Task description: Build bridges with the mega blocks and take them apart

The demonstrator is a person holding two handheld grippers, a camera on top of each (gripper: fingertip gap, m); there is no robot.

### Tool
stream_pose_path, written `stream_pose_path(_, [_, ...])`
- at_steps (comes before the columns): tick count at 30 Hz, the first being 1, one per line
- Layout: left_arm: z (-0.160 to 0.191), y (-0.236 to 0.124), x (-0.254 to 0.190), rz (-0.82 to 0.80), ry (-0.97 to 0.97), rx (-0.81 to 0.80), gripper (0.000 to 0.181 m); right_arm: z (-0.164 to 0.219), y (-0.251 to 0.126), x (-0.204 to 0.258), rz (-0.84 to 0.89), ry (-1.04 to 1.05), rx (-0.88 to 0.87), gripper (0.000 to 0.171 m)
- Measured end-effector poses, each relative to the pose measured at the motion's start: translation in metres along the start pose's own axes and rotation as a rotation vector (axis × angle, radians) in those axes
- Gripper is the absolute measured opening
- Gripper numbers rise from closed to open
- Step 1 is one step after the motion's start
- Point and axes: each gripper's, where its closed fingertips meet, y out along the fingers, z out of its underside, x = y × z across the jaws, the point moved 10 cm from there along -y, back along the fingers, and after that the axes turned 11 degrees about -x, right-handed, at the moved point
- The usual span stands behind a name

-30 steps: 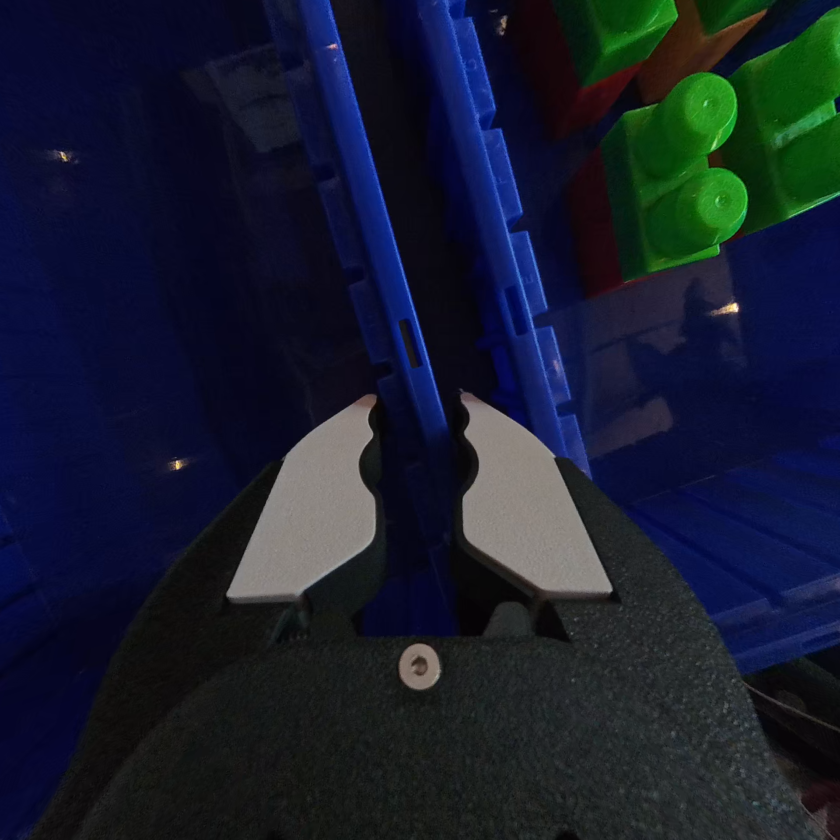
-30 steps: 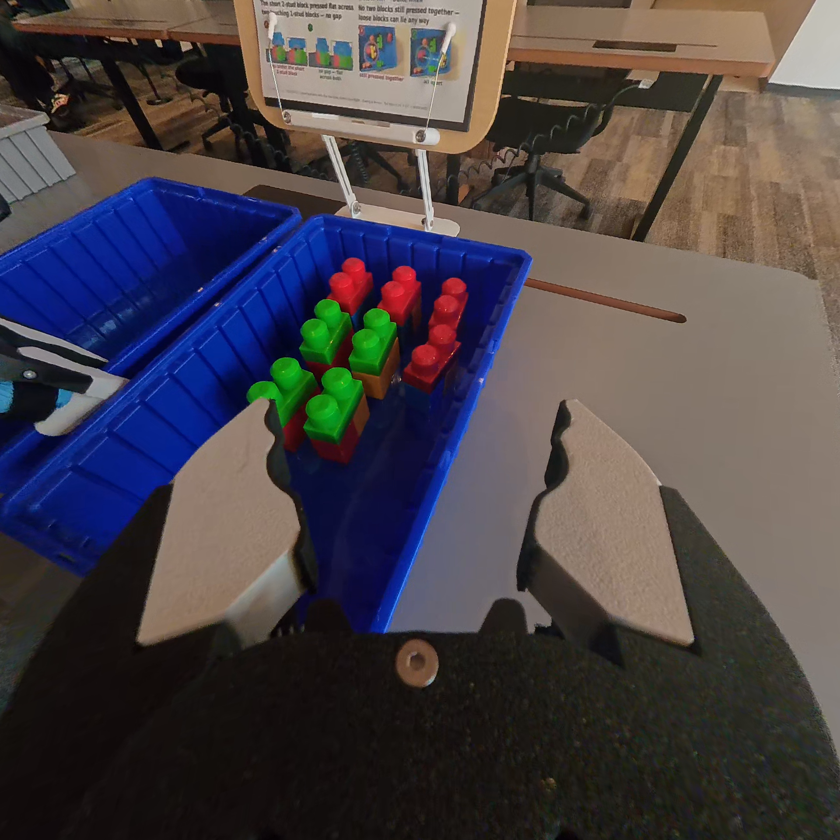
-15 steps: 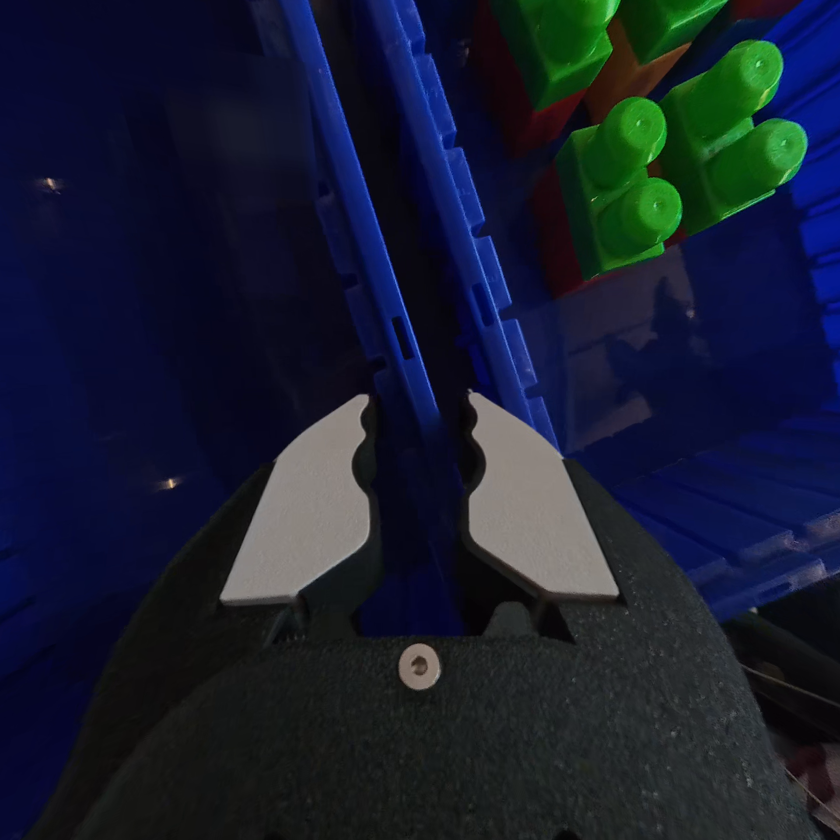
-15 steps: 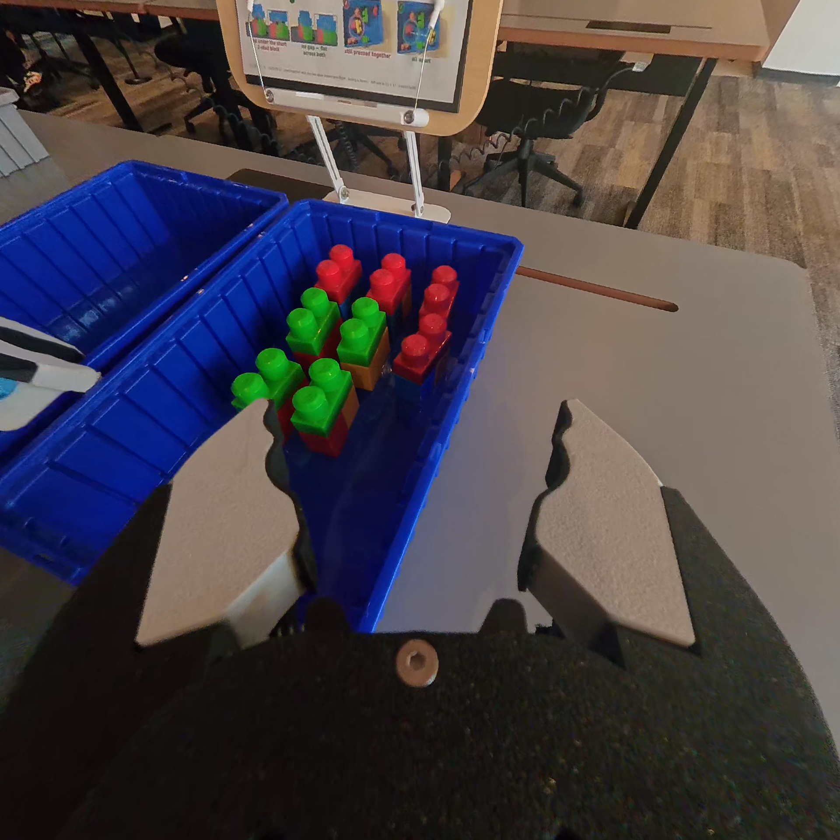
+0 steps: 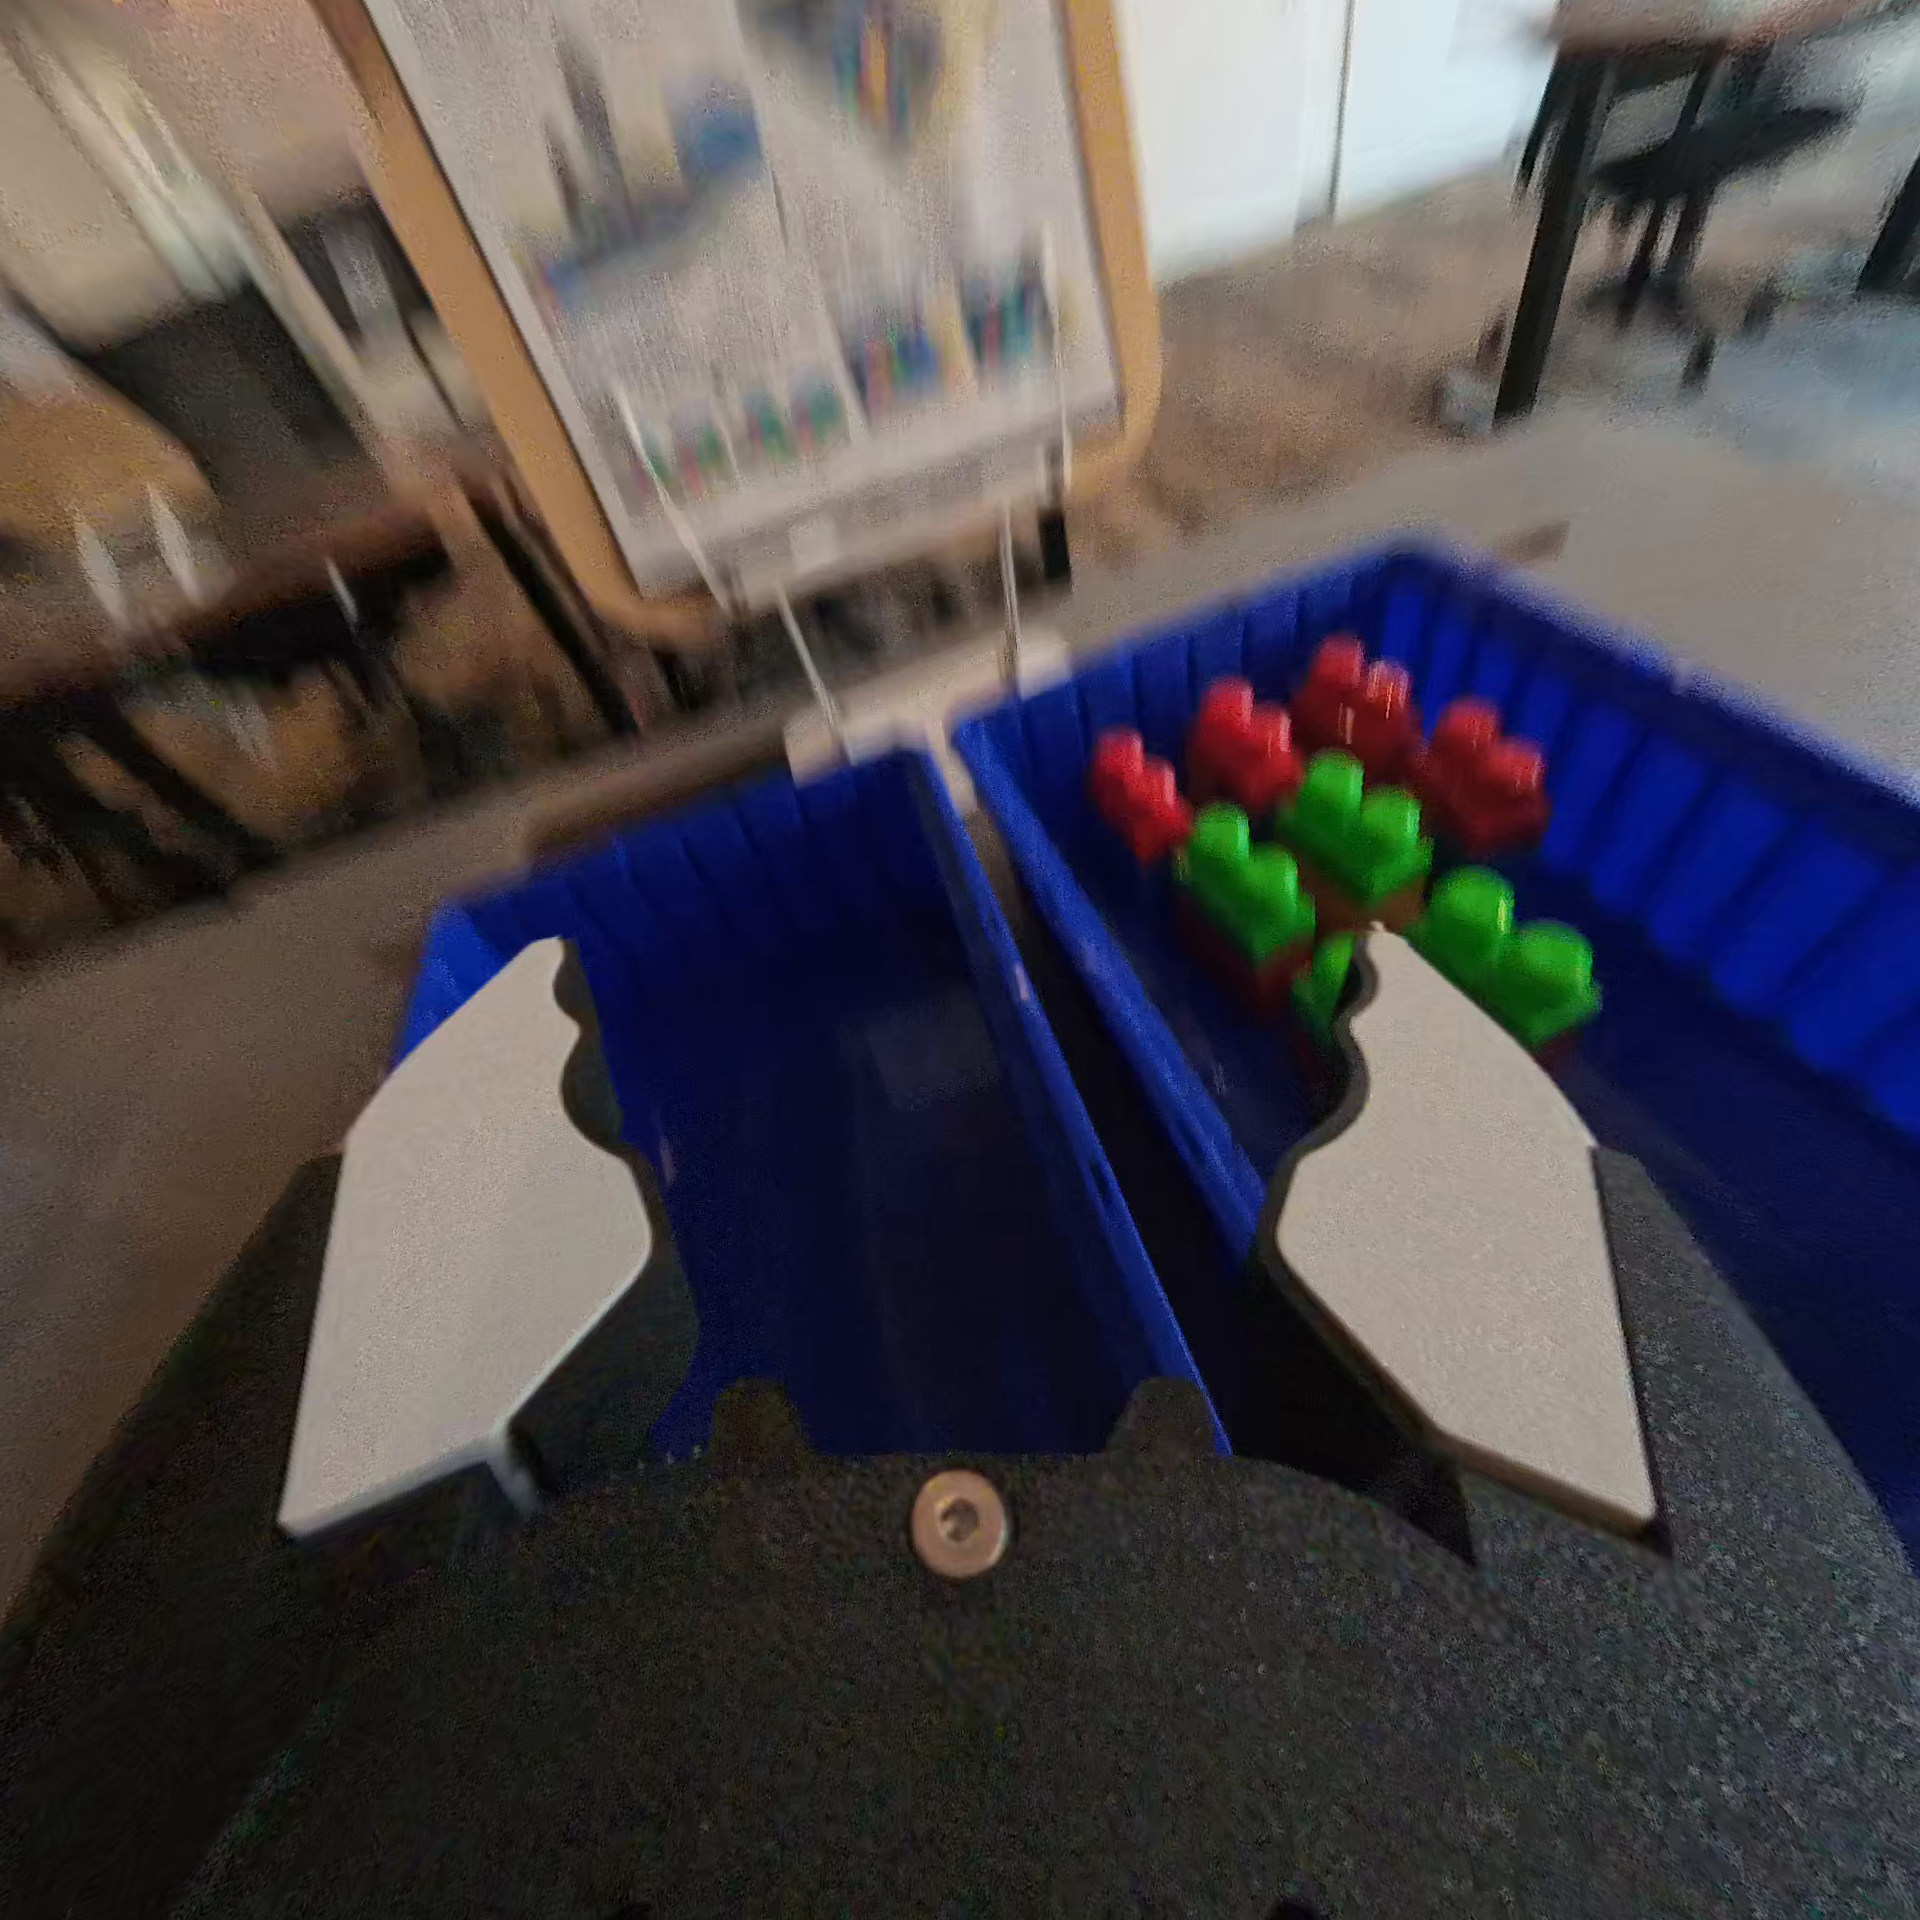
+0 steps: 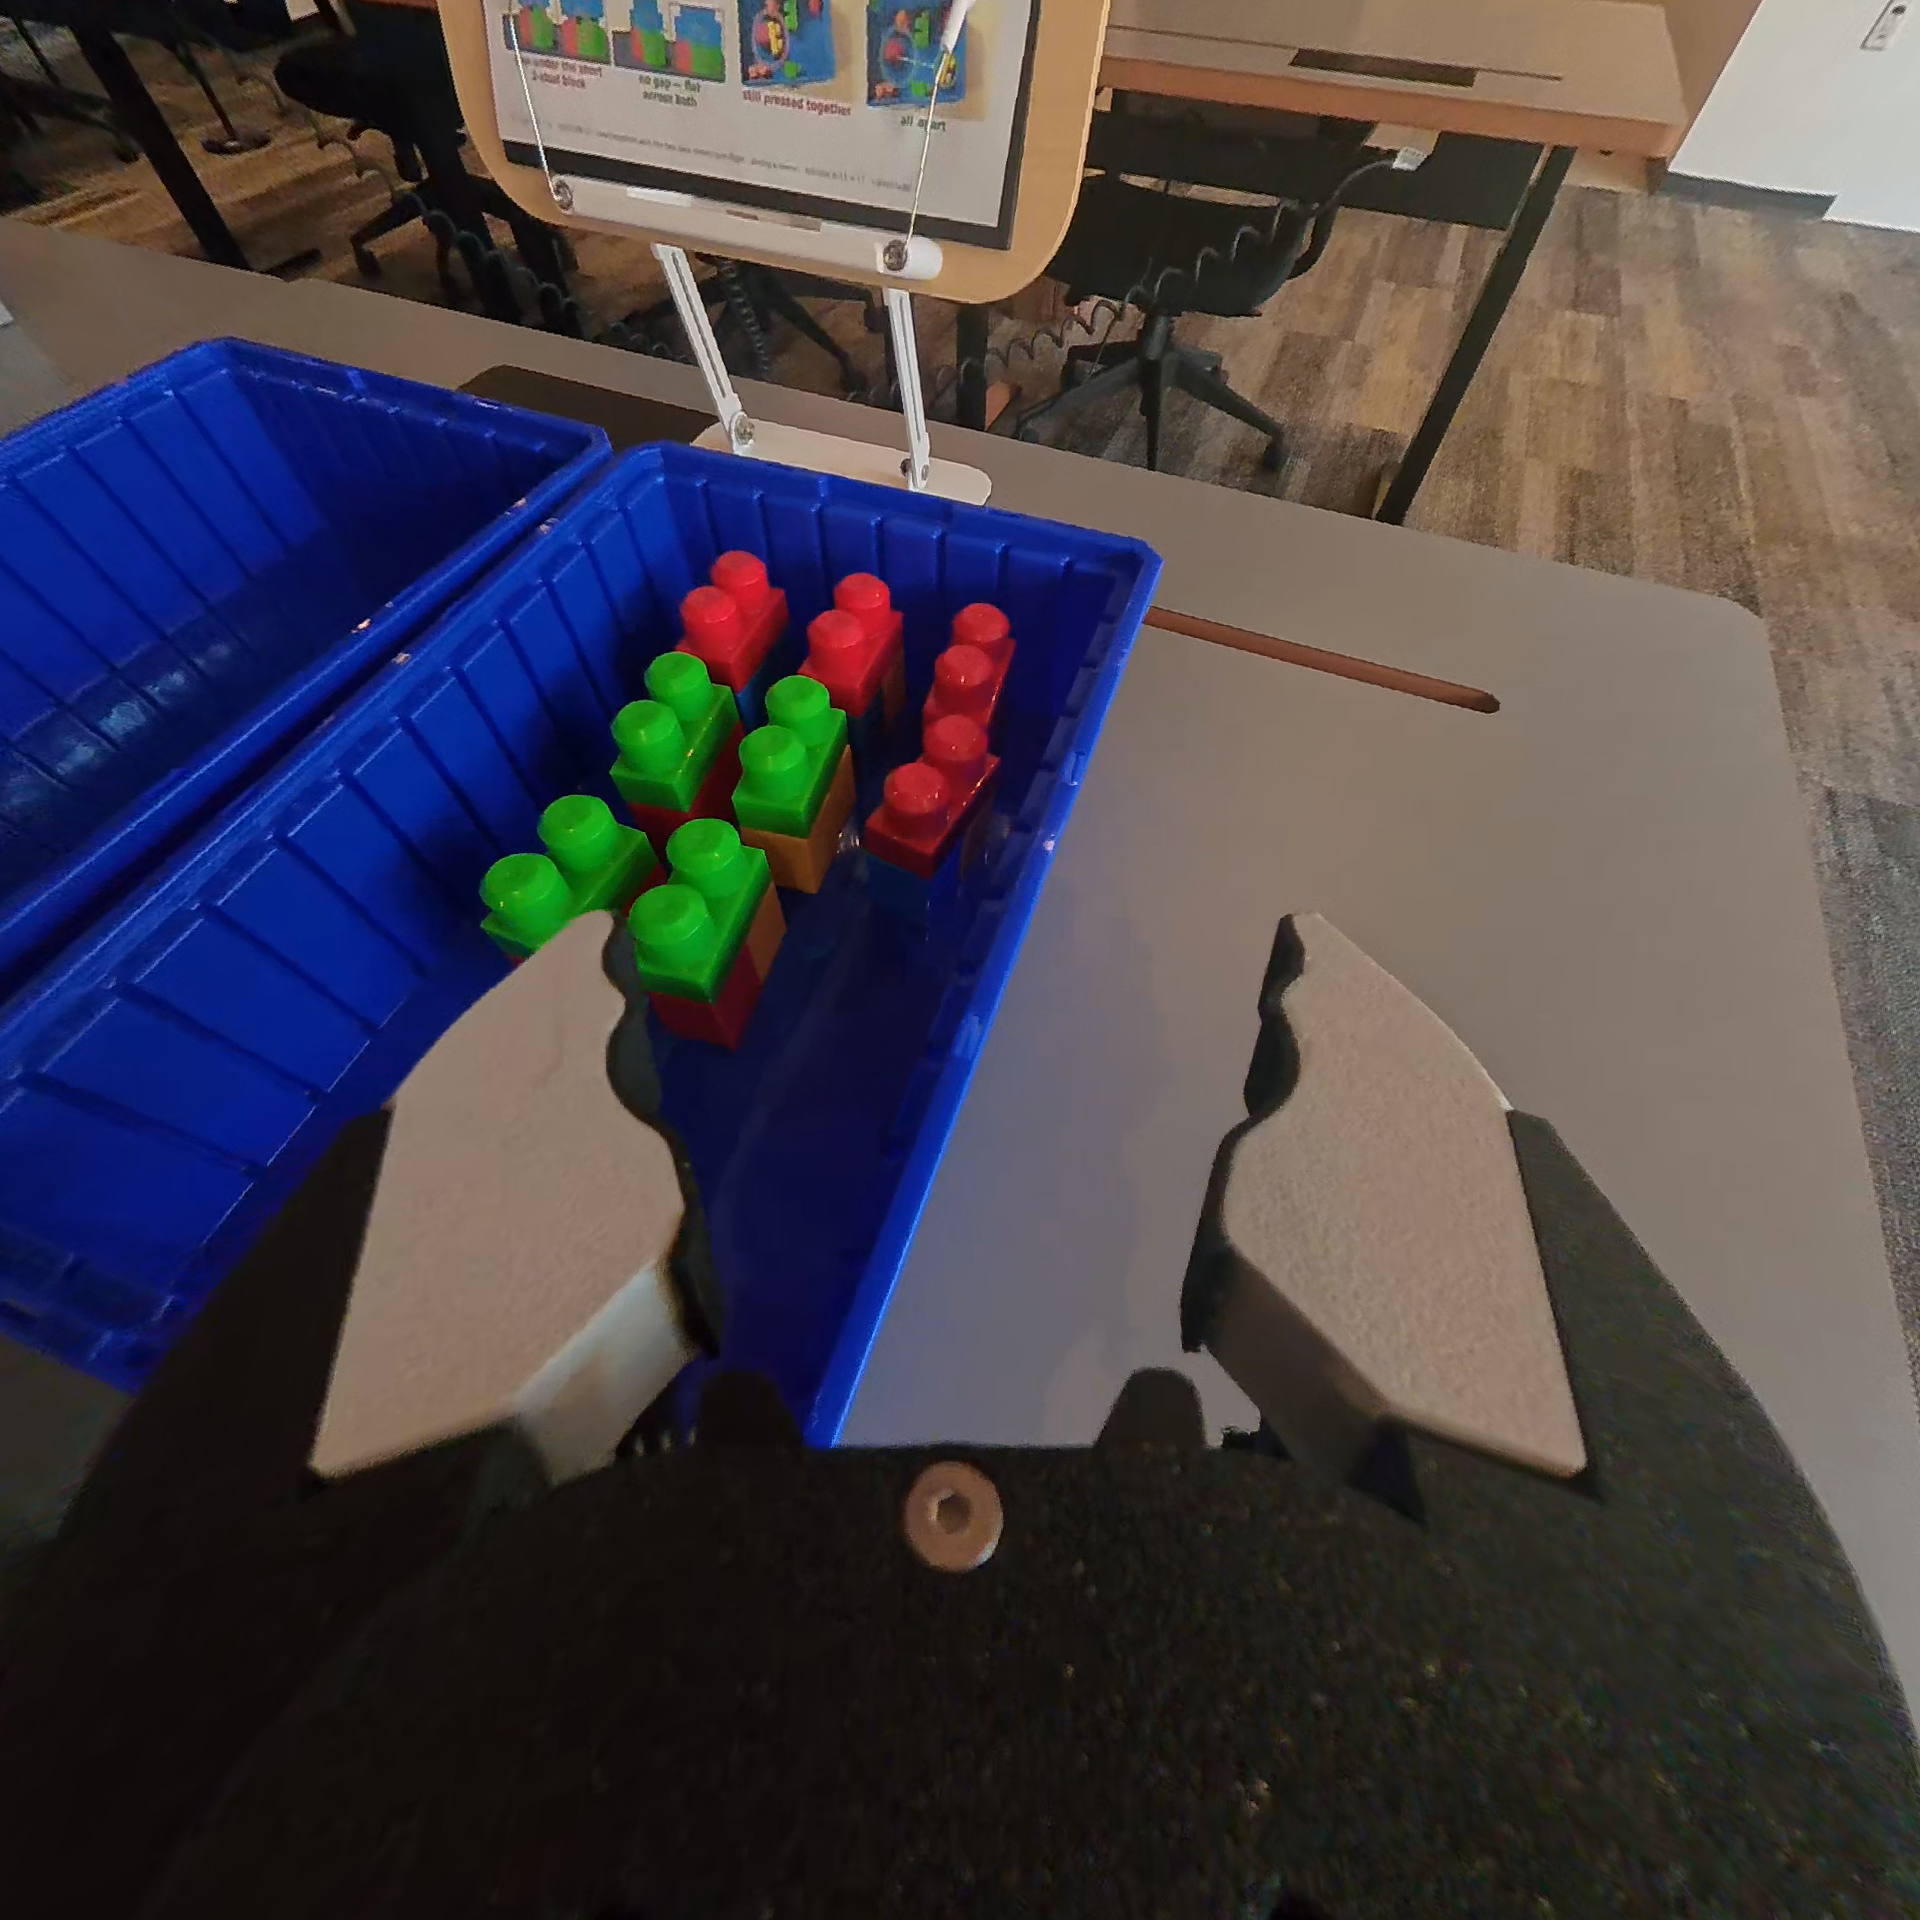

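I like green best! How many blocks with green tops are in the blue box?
4 green-topped blocks: two in a middle row, two nearer, all in the right blue bin. The nearest-left is partly hidden by the right gripper.

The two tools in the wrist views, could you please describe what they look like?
The left tool and right tool match: a black, grainy-textured body with one silver hex screw at centre, carrying two pale grey, flat, wedge-shaped fingers whose inner edges are wavy and black-lined. No cables or markings show.
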Motion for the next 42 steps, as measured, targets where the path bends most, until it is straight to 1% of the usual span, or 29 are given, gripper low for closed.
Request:
stream_pose_path(2, [-0.017, -0.017, 0.000, -0.013, 0.045, -0.310, 0.145, 0.000, 0.000, -0.001, 0.010, -0.006, -0.005, 0.111])
stream_pose_path(3, [-0.024, -0.026, -0.001, 0.002, 0.057, -0.441, 0.145, -0.001, -0.001, -0.001, 0.017, -0.008, -0.009, 0.110])
stream_pose_path(4, [-0.029, -0.033, -0.002, 0.031, 0.059, -0.535, 0.145, -0.001, -0.001, -0.001, 0.021, -0.012, -0.018, 0.108])
stream_pose_path(5, [-0.033, -0.038, -0.002, 0.058, 0.050, -0.582, 0.145, -0.002, -0.001, -0.001, 0.025, -0.019, -0.031, 0.106])
stream_pose_path(7, [-0.037, -0.041, 0.000, 0.131, 0.026, -0.570, 0.144, -0.003, -0.002, -0.001, 0.023, -0.034, -0.060, 0.099])
stream_pose_path(8, [-0.037, -0.041, 0.001, 0.158, 0.010, -0.544, 0.144, -0.004, -0.002, 0.000, 0.017, -0.042, -0.078, 0.096])
stream_pose_path(9, [-0.037, -0.041, 0.000, 0.202, 0.006, -0.521, 0.139, -0.006, -0.003, 0.001, 0.005, -0.052, -0.099, 0.093])
stream_pose_path(10, [-0.037, -0.041, -0.001, 0.248, 0.016, -0.494, 0.123, -0.007, -0.003, 0.002, -0.009, -0.059, -0.119, 0.094])
stream_pose_path(13, [-0.034, -0.041, -0.001, 0.293, 0.029, -0.438, 0.071, -0.010, -0.004, 0.004, -0.042, -0.057, -0.139, 0.099])
stream_pose_path(14, [-0.033, -0.039, -0.001, 0.286, 0.006, -0.408, 0.058, -0.010, -0.003, 0.004, -0.047, -0.049, -0.133, 0.101])
stream_pose_path(15, [-0.032, -0.036, -0.001, 0.281, -0.012, -0.366, 0.055, -0.009, -0.001, 0.004, -0.052, -0.042, -0.115, 0.102])
stream_pose_path(16, [-0.030, -0.032, -0.001, 0.279, -0.018, -0.310, 0.056, -0.008, 0.001, 0.004, -0.057, -0.039, -0.087, 0.103])
stream_pose_path(20, [-0.020, 0.000, -0.003, 0.249, -0.032, 0.058, 0.060, 0.001, 0.021, -0.002, -0.048, -0.006, 0.083, 0.103])
stream_pose_path(21, [-0.016, 0.010, -0.005, 0.265, -0.040, 0.137, 0.055, 0.001, 0.029, -0.005, -0.072, 0.012, 0.124, 0.101])
stream_pose_path(23, [-0.010, 0.031, -0.008, 0.319, -0.101, 0.239, 0.053, 0.000, 0.048, -0.013, -0.100, 0.038, 0.202, 0.097])
stream_pose_path(25, [-0.005, 0.051, -0.012, 0.377, -0.156, 0.304, 0.045, -0.002, 0.064, -0.020, -0.114, 0.060, 0.260, 0.097])
stream_pose_path(27, [0.000, 0.068, -0.016, 0.401, -0.179, 0.355, 0.038, -0.003, 0.077, -0.024, -0.142, 0.075, 0.300, 0.093])
stream_pose_path(32, [0.022, 0.108, -0.023, 0.410, -0.228, 0.523, 0.027, 0.009, 0.106, -0.031, -0.159, 0.132, 0.426, 0.090])
stream_pose_path(36, [0.032, 0.124, -0.021, 0.378, -0.269, 0.606, 0.025, 0.021, 0.120, -0.030, -0.205, 0.179, 0.514, 0.089])
stream_pose_path(38, [0.036, 0.129, -0.024, 0.397, -0.305, 0.658, 0.023, 0.026, 0.126, -0.030, -0.213, 0.196, 0.563, 0.089])
stream_pose_path(42, [0.044, 0.139, -0.023, 0.373, -0.339, 0.735, 0.016, 0.033, 0.134, -0.029, -0.230, 0.230, 0.619, 0.087])
